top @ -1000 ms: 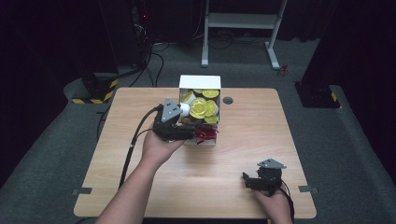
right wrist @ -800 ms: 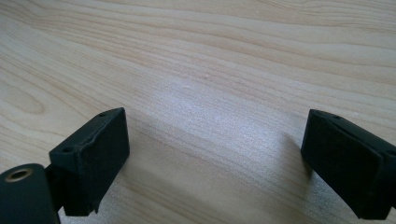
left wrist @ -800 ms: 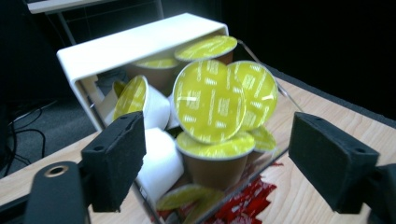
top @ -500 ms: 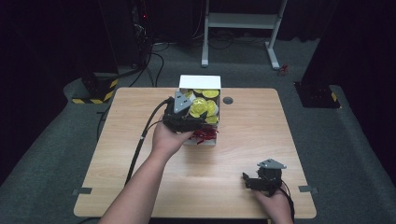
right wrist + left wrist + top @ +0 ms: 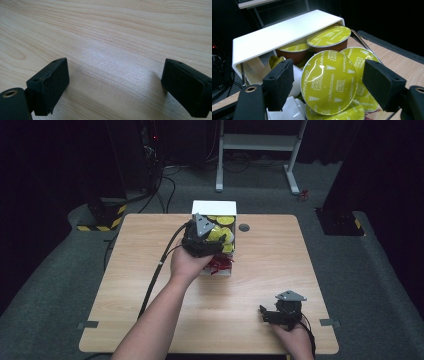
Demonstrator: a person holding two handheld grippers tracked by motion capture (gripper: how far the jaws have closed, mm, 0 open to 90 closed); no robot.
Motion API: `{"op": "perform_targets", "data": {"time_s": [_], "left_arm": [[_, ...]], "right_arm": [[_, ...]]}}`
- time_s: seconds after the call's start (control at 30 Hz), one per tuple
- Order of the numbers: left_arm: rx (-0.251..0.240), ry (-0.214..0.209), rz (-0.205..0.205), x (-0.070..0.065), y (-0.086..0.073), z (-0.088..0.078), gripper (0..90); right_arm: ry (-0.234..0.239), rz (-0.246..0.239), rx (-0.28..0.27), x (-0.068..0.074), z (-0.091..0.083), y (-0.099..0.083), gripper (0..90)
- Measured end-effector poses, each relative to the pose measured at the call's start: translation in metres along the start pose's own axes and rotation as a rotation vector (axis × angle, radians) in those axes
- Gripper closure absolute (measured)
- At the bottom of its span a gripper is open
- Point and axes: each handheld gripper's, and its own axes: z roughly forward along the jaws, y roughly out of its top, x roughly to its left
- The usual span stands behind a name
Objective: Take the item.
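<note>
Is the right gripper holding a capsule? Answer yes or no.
No: in the right gripper view the right gripper stands open over the bare wooden table, with nothing between its pads.

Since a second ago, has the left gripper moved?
Yes. In the high view the left gripper has shifted right, over the white box of capsules; its jaws have just been closing around one, not yet touching.

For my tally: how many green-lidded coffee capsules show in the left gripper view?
4 clear: front capsule between the jaws, one behind it, two at the back. Partly hidden ones lie beneath.
</note>
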Motion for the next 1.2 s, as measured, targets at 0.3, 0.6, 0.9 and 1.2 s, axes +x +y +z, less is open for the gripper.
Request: {"op": "perform_targets", "data": {"time_s": [0.3,0.6,0.9,1.2], "left_arm": [[-0.017,0.002,-0.009,0.0002,0.0007,-0.0022,33.1],[-0.025,0.011,0.008,-0.0024,0.0002,-0.0041,33.6],[0.024,0.048,0.037,-0.0050,-0.0021,0.0019,25.5],[-0.001,0.022,0.017,-0.0028,-0.0061,-0.0021,39.8]], "right_arm": [[0.001,0.008,0.001,0.0006,-0.0002,0.0001,7.7],[0.001,0.007,0.001,0.0006,-0.0002,0.0001,7.7],[0.002,0.007,0.001,0.0009,-0.0005,-0.0002,7.7],[0.002,0.006,0.001,0.0011,-0.0006,-0.0004,7.7]]}}
